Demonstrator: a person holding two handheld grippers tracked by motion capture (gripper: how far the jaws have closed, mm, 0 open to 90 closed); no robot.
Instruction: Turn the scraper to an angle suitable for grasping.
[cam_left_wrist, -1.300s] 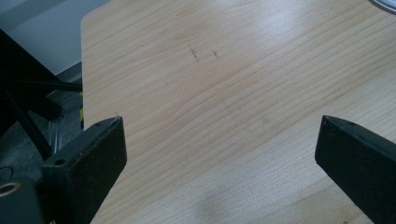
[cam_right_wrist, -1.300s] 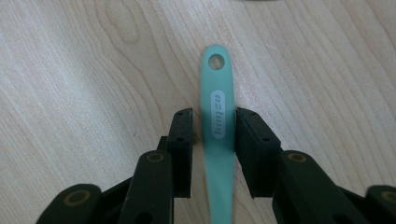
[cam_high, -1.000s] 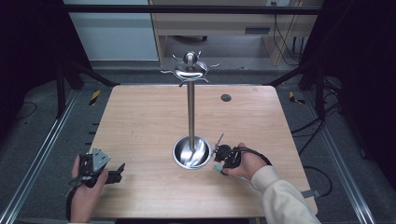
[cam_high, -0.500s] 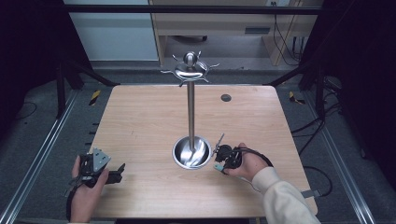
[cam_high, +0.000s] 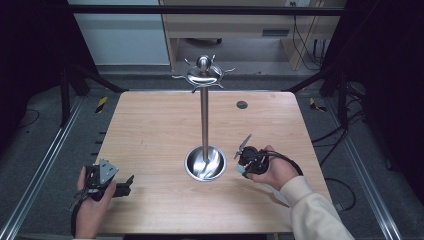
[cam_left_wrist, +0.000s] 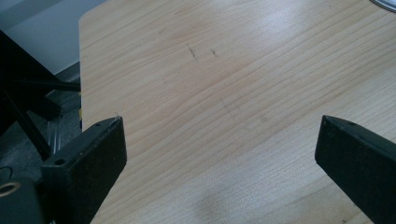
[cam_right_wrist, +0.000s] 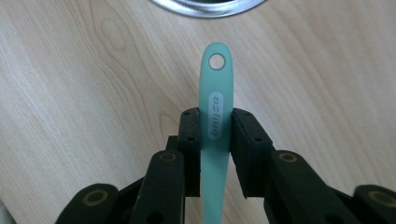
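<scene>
We have the teal utensil handle (cam_right_wrist: 215, 116) clamped in our right hand-held gripper (cam_right_wrist: 215, 140), left hand-held gripper (cam_left_wrist: 219, 154) wide and idle; next, probably hook its hole onto the rack (cam_high: 204, 80).

Left claw (cam_left_wrist: 219, 154) agape, right claw (cam_right_wrist: 215, 135) clamped

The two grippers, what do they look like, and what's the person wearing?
Both tongs have chunky black jaws with small screw holes. The left gripper carries a grey three-cornered plate on top. The right gripper trails a black cable looping past the hand. The right arm wears a cream long sleeve.
</scene>
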